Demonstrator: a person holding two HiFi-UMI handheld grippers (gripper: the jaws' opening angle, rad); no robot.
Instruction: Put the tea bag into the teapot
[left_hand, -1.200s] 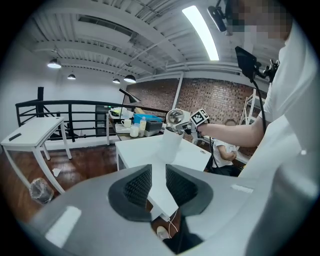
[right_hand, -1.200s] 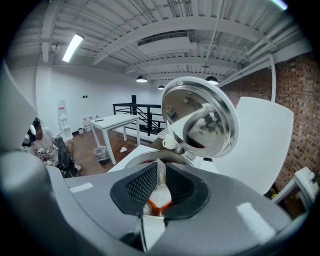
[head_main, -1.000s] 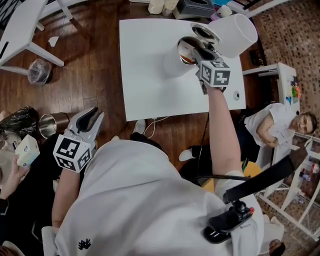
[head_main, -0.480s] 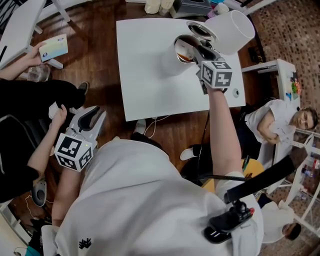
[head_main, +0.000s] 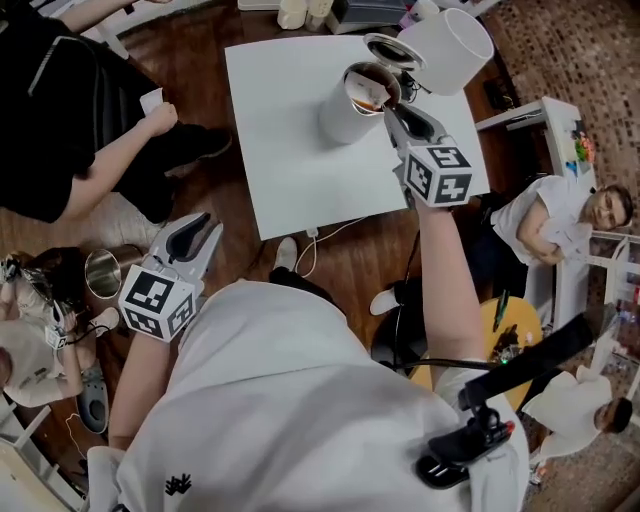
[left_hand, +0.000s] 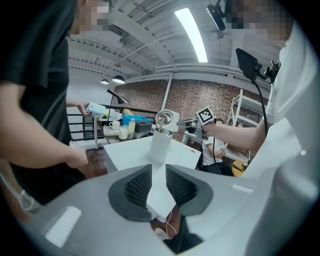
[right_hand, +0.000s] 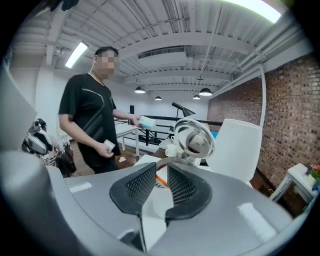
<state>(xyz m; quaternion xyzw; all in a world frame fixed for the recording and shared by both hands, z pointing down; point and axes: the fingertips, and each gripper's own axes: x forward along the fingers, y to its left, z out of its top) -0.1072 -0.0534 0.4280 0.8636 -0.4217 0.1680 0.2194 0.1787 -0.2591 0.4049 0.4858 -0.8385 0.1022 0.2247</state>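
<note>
While the left gripper (head_main: 203, 222) hung off the table's (head_main: 290, 160) near-left side over the wood floor (head_main: 340, 262), its jaws stood apart with nothing between them. In its own view, that gripper (left_hand: 157, 171) looked through the gap at the table's near corner, with the pot (left_hand: 161, 145) farther back.

The right gripper (head_main: 396, 112) was held at the pot's (head_main: 342, 118) right side, its tips just beside the open mouth. In the right gripper view, that gripper (right_hand: 161, 171) had its jaws released, a narrow gap between the pads and no thing clamped there. The pot's white body filled the gap, and its rim curved just past the tips.

The pot stood upright on the far part of the table. Its metal lid (head_main: 385, 50) was tipped open toward the white chair (head_main: 452, 48) behind it.

The tea bag could not be made out for certain. Something orange-brown showed inside the pot's mouth (head_main: 372, 92), and a thin orange streak (right_hand: 161, 180) lay beyond the right jaws. Whether either was the bag was not clear.

A person in black (head_main: 60, 100) stood at the table's far-left side, holding small items in both hands. Another person (head_main: 555, 230) sat at the right.
</note>
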